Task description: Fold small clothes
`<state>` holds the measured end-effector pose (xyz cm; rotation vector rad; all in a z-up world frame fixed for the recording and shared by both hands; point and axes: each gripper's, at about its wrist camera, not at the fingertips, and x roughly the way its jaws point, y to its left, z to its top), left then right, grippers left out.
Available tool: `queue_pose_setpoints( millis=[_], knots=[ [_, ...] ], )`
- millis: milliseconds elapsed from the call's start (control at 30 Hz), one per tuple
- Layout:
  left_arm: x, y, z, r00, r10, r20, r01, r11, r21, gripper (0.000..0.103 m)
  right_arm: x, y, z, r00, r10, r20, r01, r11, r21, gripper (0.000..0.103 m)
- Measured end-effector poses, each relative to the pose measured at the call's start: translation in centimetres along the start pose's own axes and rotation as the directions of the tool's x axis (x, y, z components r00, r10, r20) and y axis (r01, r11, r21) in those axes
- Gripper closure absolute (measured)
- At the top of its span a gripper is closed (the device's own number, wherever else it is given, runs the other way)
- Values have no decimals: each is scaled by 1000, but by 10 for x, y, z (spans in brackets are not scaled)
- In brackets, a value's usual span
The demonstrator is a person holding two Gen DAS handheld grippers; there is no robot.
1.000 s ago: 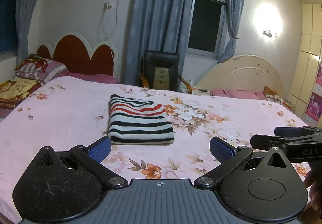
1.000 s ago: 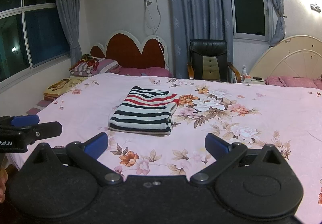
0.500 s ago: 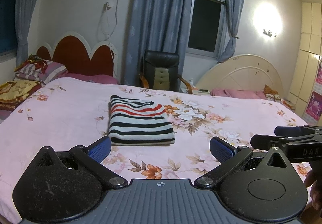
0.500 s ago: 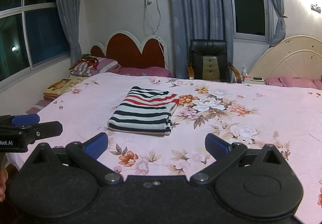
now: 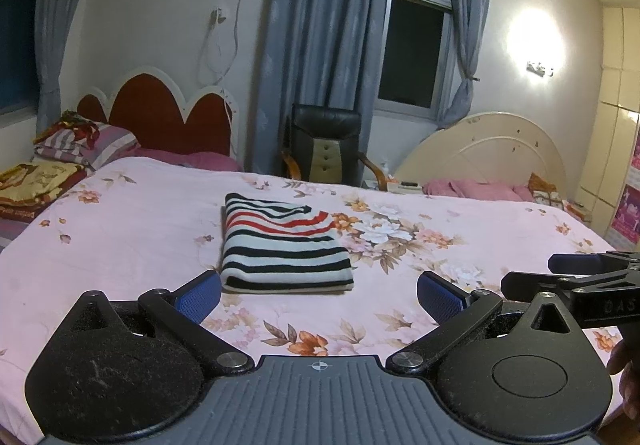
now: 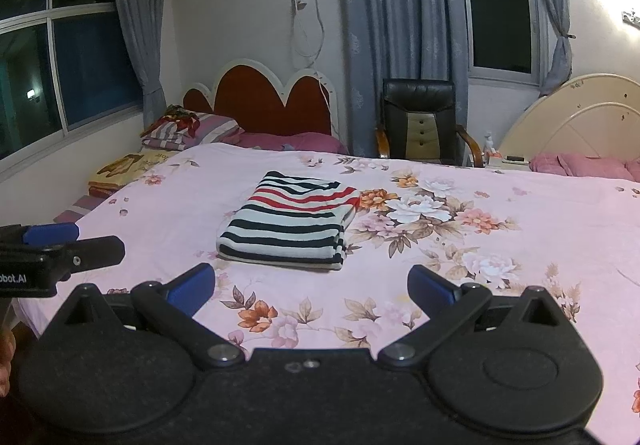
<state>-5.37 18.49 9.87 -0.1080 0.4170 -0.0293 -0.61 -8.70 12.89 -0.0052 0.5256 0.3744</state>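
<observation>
A striped garment [image 5: 280, 249] in black, white and red lies folded into a neat rectangle on the pink floral bedsheet [image 5: 120, 237]. In the right wrist view the same folded garment [image 6: 292, 223] sits mid-bed. My left gripper [image 5: 319, 295] hovers near the bed's front edge, short of the garment, open and empty. My right gripper [image 6: 311, 287] is likewise open, empty and short of the garment. Each view catches the other gripper at its side edge.
Folded blankets and pillows [image 5: 68, 149] are stacked at the left by a red headboard [image 5: 160, 117]. A black chair [image 6: 420, 121] stands behind the bed. A cream headboard [image 5: 488, 153] with pink bedding is at the right. A hand [image 5: 624, 369] holds the right gripper.
Both views have shifted very slightly; the garment lies where it was and both grippers remain open.
</observation>
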Motion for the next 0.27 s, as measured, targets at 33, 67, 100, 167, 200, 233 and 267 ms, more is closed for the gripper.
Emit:
queue_pose_setpoints(
  millis=[33, 67, 100, 167, 200, 233, 267],
  knots=[
    [0, 0, 1, 1000, -6, 1, 6, 1000, 8, 0, 0, 0, 0, 1000, 1, 0, -1, 1000, -2, 1],
    [0, 0, 1, 1000, -9, 2, 9, 1000, 15, 1, 0, 0, 2, 1000, 3, 1, -3, 1000, -4, 1],
    [0, -1, 1, 1000, -10, 4, 10, 1000, 23, 1, 0, 0, 2, 1000, 5, 2, -5, 1000, -3, 1],
    [-1, -3, 2, 1000, -8, 9, 7, 1000, 23, 1, 0, 0, 5, 1000, 12, 5, -12, 1000, -7, 1],
    [-1, -3, 2, 1000, -11, 9, 11, 1000, 17, 0, 0, 1, 5, 1000, 13, 8, -13, 1000, -10, 1],
    [-1, -4, 2, 1000, -12, 8, 12, 1000, 15, 0, 0, 2, 6, 1000, 15, 10, -15, 1000, -12, 1],
    [-1, -5, 2, 1000, -8, 9, 8, 1000, 13, 0, 0, 2, 7, 1000, 20, 11, -19, 1000, -12, 1]
  ],
)
